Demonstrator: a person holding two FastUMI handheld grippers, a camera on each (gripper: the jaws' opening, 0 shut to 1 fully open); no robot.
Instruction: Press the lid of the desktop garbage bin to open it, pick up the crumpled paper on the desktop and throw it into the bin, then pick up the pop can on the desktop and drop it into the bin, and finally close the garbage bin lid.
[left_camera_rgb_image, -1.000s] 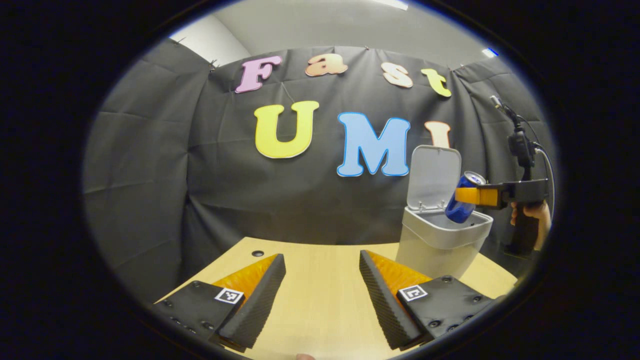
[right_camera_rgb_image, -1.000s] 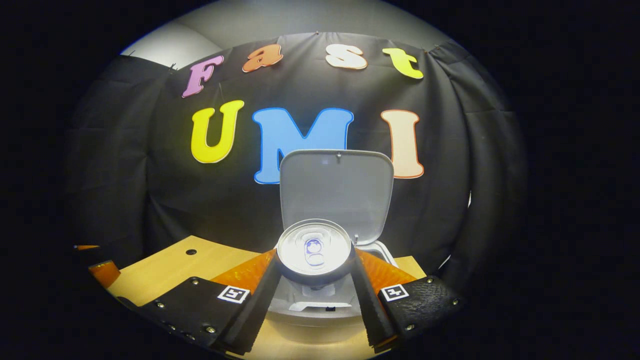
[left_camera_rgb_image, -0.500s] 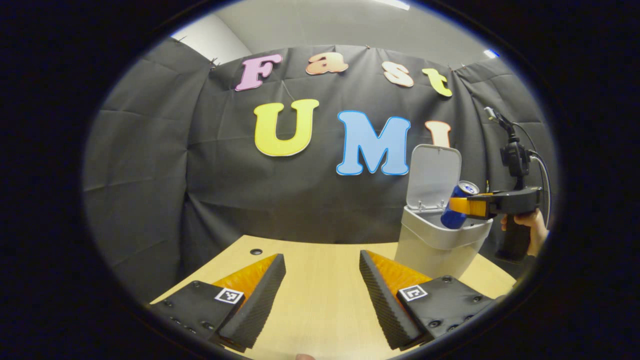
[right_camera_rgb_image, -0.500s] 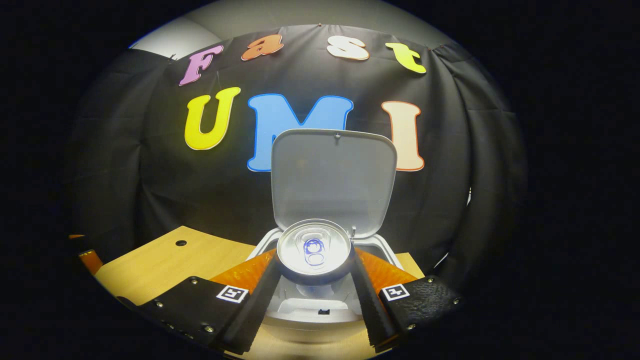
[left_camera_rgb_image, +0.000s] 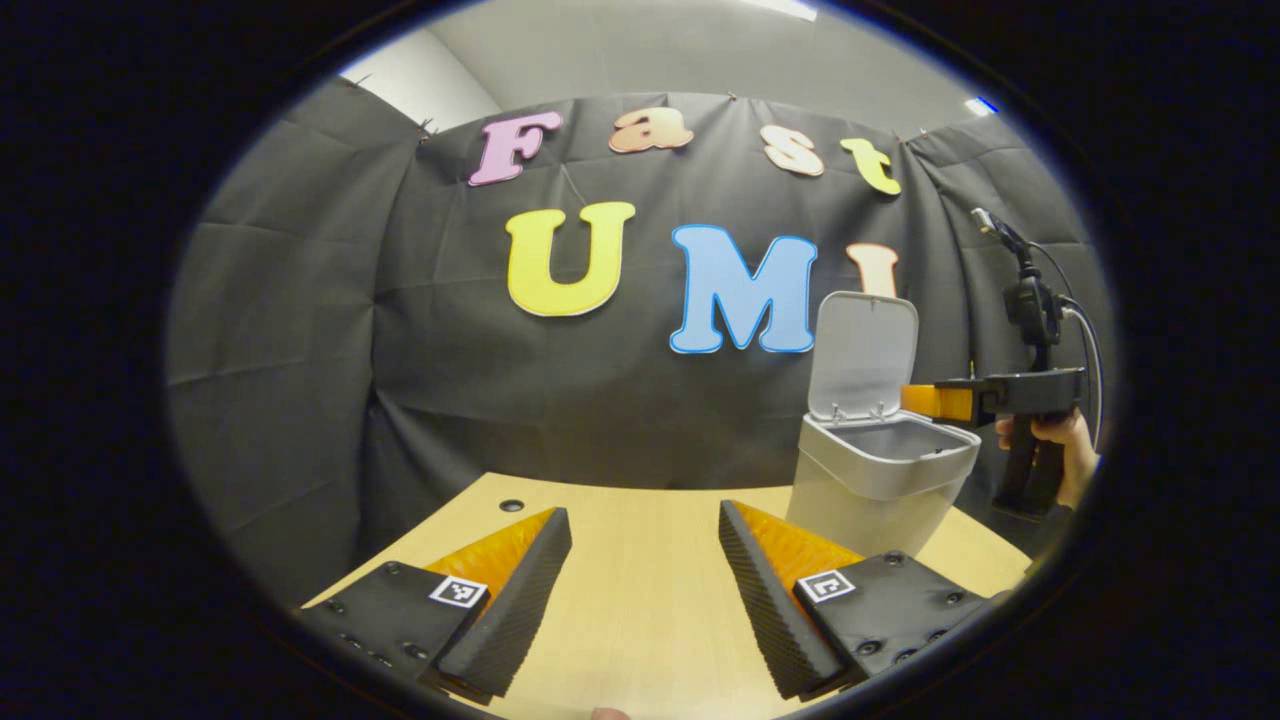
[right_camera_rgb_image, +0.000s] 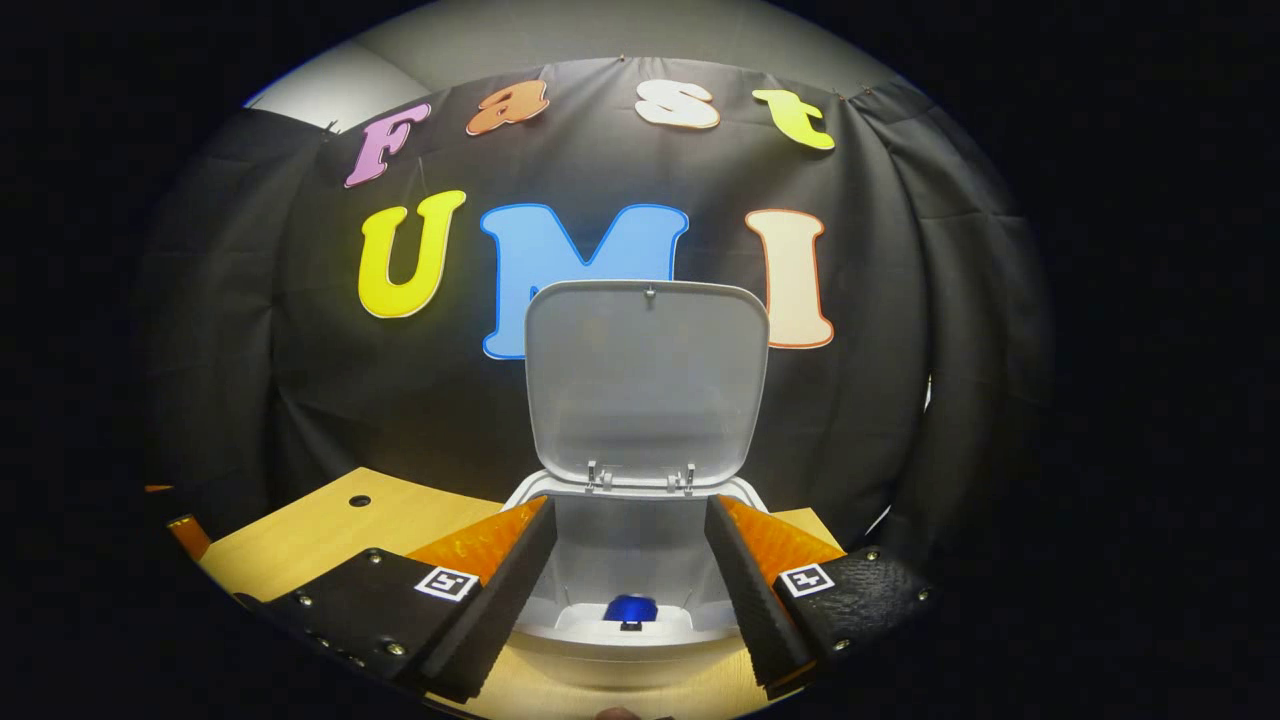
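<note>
One garbage bin (left_camera_rgb_image: 880, 480) is seen on the wooden desktop (left_camera_rgb_image: 640, 590), and its single lid (right_camera_rgb_image: 645, 375) is raised upright at the back, so the bin is open. One pop can (right_camera_rgb_image: 630, 608) is counted: a small blue part of it is visible low inside the bin, in the right gripper view. No statement can be made about the crumpled paper. Two grippers are counted. The right gripper (right_camera_rgb_image: 630, 560) is held level above the front edge of the bin, its fingers spread wide with nothing between them; in the left gripper view it (left_camera_rgb_image: 925, 400) is seen from the side, reaching over the opening, with one hand (left_camera_rgb_image: 1060, 440) closed around its handle. The left gripper (left_camera_rgb_image: 645, 570) is held low over the bare desktop, well apart from the bin, with its fingers also spread wide and nothing gripped.
</note>
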